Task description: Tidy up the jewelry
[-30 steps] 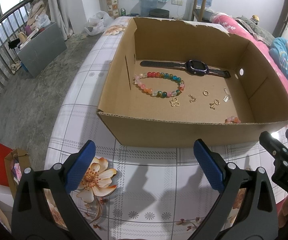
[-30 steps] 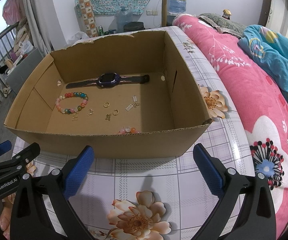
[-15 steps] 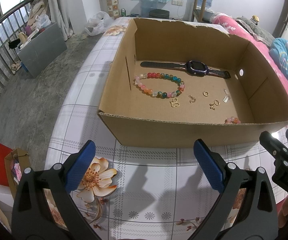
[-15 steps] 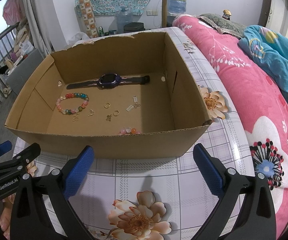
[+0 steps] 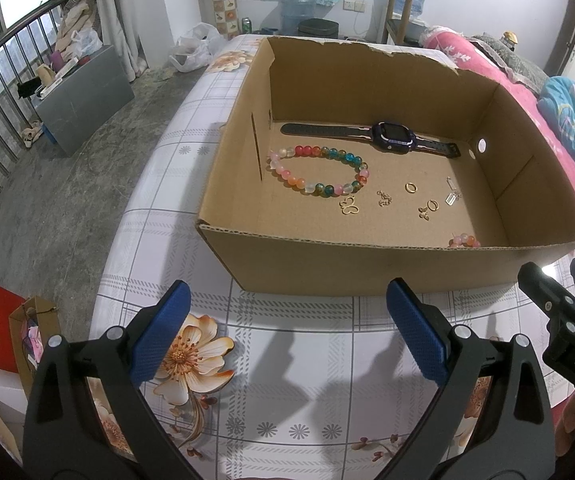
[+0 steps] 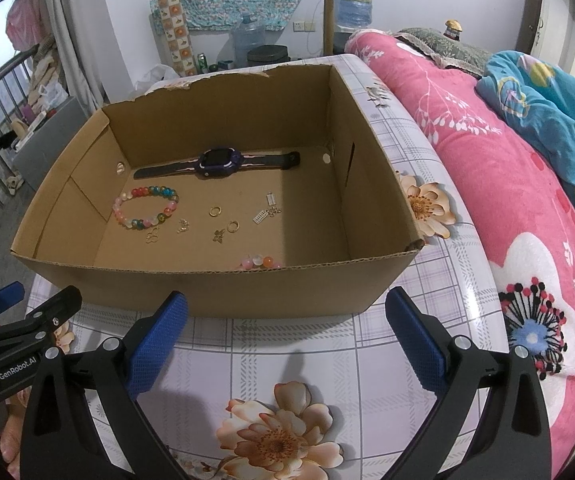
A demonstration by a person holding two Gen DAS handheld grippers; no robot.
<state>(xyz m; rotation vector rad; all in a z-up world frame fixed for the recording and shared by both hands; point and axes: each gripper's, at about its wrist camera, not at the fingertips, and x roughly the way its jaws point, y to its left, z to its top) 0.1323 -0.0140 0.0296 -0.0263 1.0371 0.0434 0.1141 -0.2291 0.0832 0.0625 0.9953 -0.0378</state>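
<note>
An open cardboard box (image 5: 327, 264) (image 6: 215, 292) stands on the flowered table. Inside lie a multicolour bead bracelet (image 5: 317, 171) (image 6: 145, 208), a dark purple watch (image 5: 391, 138) (image 6: 219, 162), several small gold rings and charms (image 5: 409, 188) (image 6: 215, 211), two silver charms (image 5: 450, 198) (image 6: 265, 210), and a pink bead bracelet (image 5: 463, 241) (image 6: 259, 262) behind the near wall. My left gripper (image 5: 287, 334) (image 6: 27, 312) is open and empty in front of the box. My right gripper (image 6: 285, 336) (image 5: 555, 300) is open and empty beside it.
The table (image 5: 287, 380) has a plaid cloth with flower prints. A bed with a pink quilt (image 6: 507, 184) runs along the right. The floor drops off on the left, with a grey box (image 5: 83, 92) and paper bags (image 5: 3, 328).
</note>
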